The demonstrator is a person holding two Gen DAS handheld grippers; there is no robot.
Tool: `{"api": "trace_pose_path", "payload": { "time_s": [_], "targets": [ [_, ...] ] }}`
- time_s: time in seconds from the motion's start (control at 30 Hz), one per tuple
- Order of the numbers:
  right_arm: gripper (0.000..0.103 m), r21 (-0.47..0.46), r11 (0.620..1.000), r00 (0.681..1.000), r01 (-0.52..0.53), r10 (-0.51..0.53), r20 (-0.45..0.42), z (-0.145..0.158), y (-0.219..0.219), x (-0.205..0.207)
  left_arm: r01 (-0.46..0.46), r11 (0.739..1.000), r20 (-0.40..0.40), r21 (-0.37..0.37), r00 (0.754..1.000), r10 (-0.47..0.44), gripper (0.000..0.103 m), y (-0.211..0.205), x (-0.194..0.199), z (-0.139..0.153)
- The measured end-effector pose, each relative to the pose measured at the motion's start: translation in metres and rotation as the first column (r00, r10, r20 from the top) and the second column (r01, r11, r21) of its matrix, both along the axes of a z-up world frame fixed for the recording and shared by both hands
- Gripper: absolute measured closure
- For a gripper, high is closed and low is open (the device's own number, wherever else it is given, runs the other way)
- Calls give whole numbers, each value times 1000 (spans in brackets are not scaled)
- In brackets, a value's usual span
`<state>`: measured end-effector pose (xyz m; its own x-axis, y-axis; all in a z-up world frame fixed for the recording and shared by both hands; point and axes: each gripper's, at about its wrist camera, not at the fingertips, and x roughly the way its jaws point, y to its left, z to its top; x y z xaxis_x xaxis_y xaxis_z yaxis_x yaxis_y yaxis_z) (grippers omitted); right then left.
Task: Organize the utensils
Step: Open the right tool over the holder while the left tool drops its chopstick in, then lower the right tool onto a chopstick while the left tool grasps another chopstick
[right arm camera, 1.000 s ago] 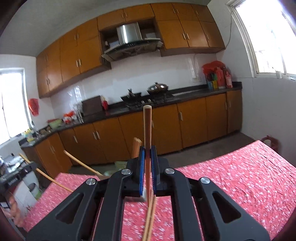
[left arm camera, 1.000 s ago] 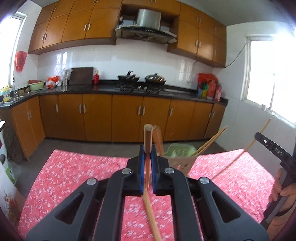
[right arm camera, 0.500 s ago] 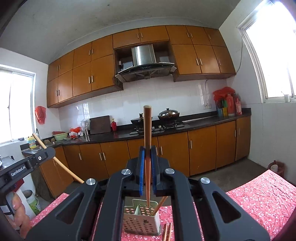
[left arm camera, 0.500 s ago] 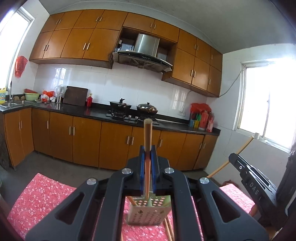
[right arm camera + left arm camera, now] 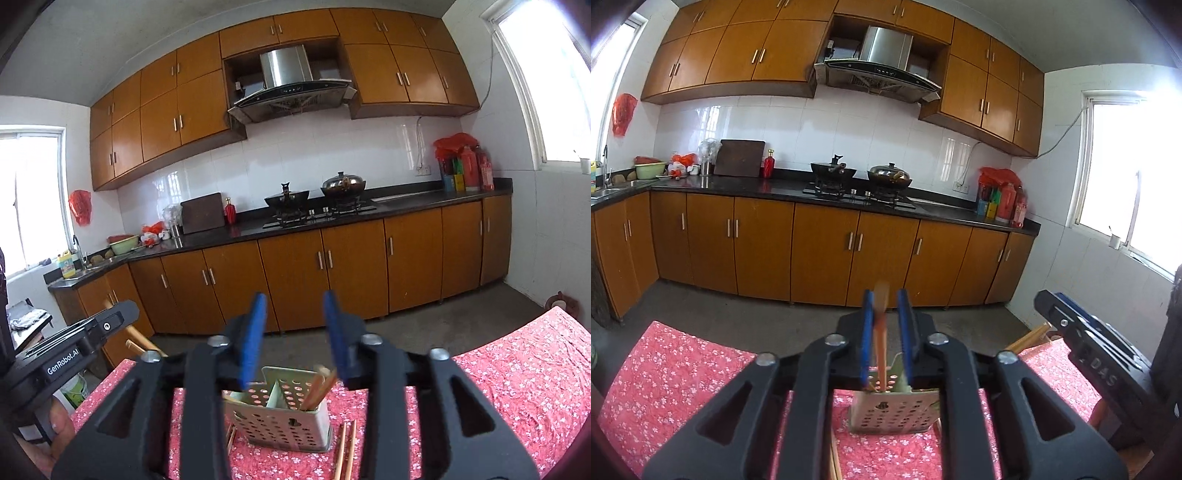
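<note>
right wrist view: spread right hand-held gripper (image 5: 295, 332) above perforated holder (image 5: 280, 421), chopsticks (image 5: 317, 391) in its right compartment.

Right gripper (image 5: 295, 328) jaws apart above perforated holder (image 5: 280, 417) holding chopsticks (image 5: 318, 387)

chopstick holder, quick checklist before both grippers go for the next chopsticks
1. Right gripper empty, fingers spread: ok.
2. Left gripper clear of its chopstick: not ok, the blurred stick is between the fingers, over the holder.
3. Chopstick holder upright on the red floral tablecloth: ok.
4. Chopsticks in its right compartment: ok.
5. Loose chopsticks on the cloth beside the holder: ok.
</note>
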<state>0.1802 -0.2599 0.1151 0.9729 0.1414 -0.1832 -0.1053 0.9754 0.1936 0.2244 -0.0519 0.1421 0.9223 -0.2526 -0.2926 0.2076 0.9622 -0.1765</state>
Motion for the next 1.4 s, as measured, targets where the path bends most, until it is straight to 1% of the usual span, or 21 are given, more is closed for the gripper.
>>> {"api": "trace_pose_path", "payload": {
  "time_s": [0.2, 0.3, 0.33, 0.4, 0.43, 0.47, 0.53, 0.57, 0.6, 0.63, 0.67, 0.77, 0.87, 1.0, 1.03, 1.07, 1.1, 1.17, 1.23, 1.33, 1.4],
  "targets": [
    [66, 16, 999, 999, 38, -38, 14, 7, -19, -22, -39, 999, 23, -21, 999, 39, 76, 18, -22, 5],
    [66, 19, 998, 998, 62, -62, -3, -1, -34, -37, -61, 997, 19, -36, 998, 61, 76, 35, -41, 4],
    [66, 14, 997, 997, 74, -74, -19, -7, -38, -40, -69, 997, 12, -38, 998, 70, 76, 42, -48, 0],
    [66, -16, 995, 991, 98, -99, -93, -30, -45, -45, -84, 996, -8, -34, 996, 84, 76, 53, -58, -12],
    [66, -25, 995, 987, 99, -102, -128, -40, -47, -44, -91, 995, -37, -28, 995, 90, 76, 60, -62, -24],
    [66, -36, 995, 974, 96, -101, -203, -60, -50, -41, -96, 995, -64, -19, 993, 95, 75, 65, -62, -32],
    [68, -46, 996, 946, 82, -92, -312, -91, -51, -34, -108, 994, -158, 27, 981, 111, 75, 73, -60, -66],
    [71, -44, 996, 922, 72, -83, -379, -114, -50, -30, -109, 993, -202, 45, 973, 116, 75, 75, -58, -83],
    [79, -37, 998, 903, 55, -65, -424, -131, -48, -27, -108, 993, -236, 56, 964, 119, 75, 78, -57, -95],
    [83, -29, 999, 890, 41, -50, -454, -141, -46, -24, -105, 992, -286, 64, 951, 119, 75, 80, -56, -112],
    [83, -16, 1000, 873, 23, -28, -487, -155, -43, -22, -95, 994, -328, 61, 938, 110, 75, 81, -55, -127],
    [84, 9, 1000, 829, -18, 20, -559, -183, -27, -13, -80, 994, -394, 69, 914, 101, 76, 79, -56, -157],
    [84, -5, 999, 806, -40, 29, -591, -196, -13, -10, -51, 996, -433, 67, 898, 75, 76, 76, -61, -179],
    [84, -46, 997, 781, -57, 16, -624, -210, -1, -5, -22, 998, -458, 66, 888, 50, 76, 71, -65, -194],
    [86, -55, 997, 775, -59, 11, -631, -213, 0, -5, -14, 998, -462, 65, 886, 42, 76, 69, -66, -196],
    [88, -65, 996, 781, -57, 4, -624, -214, -2, -6, -8, 998, -466, 62, 884, 36, 76, 67, -64, -196],
    [95, -78, 995, 781, -55, -6, -625, -216, -5, -4, 3, 998, -473, 57, 881, 25, 76, 65, -64, -198],
    [96, -97, 995, 781, -37, -32, -623, -216, -9, -3, 19, 999, -483, 50, 875, 8, 76, 60, -64, -201],
    [96, -114, 993, 780, 18, -85, -620, -215, -22, -2, 34, 999, -496, 39, 868, -10, 77, 56, -64, -205],
    [96, -105, 990, 772, 89, -135, -622, -215, -40, -2, 62, 998, -515, 18, 856, -44, 84, 51, -65, -210],
    [96, -99, 991, 771, 95, -136, -623, -215, -46, -3, 81, 997, -523, 18, 850, -60, 86, 47, -65, -213]
  ]
}}
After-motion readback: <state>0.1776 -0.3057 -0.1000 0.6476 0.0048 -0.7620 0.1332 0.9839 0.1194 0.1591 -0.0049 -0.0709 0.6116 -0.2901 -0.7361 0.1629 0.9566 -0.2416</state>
